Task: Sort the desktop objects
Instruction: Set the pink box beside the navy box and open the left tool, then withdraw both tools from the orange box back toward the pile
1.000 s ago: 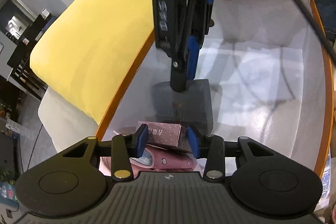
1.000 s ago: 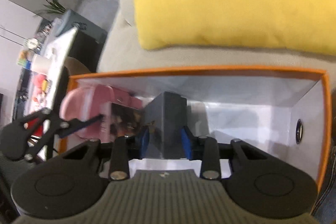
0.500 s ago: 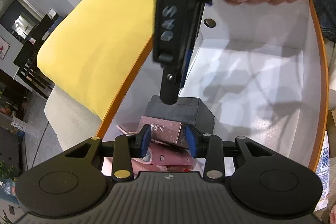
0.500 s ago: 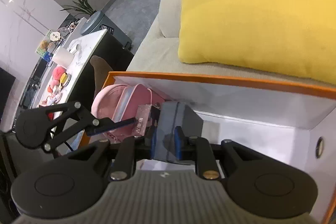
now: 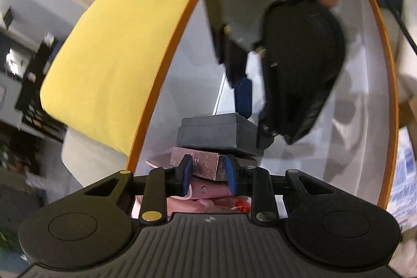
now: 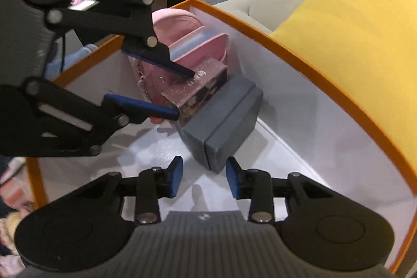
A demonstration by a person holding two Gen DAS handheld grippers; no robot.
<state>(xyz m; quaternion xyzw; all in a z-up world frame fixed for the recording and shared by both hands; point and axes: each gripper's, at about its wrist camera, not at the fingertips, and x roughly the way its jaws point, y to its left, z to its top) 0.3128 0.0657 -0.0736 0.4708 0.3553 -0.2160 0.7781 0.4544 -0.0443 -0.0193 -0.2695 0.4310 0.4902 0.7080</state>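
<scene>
Gripping the pink box (image 6: 196, 89), seemingly, left jaws close; right jaws hang released near the grey box (image 6: 224, 121).

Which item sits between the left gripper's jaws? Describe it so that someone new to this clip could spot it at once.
Start at the orange-rimmed white box beside the yellow cushion. In its far corner lies a pink bag, with a plain dark grey box next to it. The item is the small pink speckled carton between them, glossy and printed, at the left gripper.
</scene>
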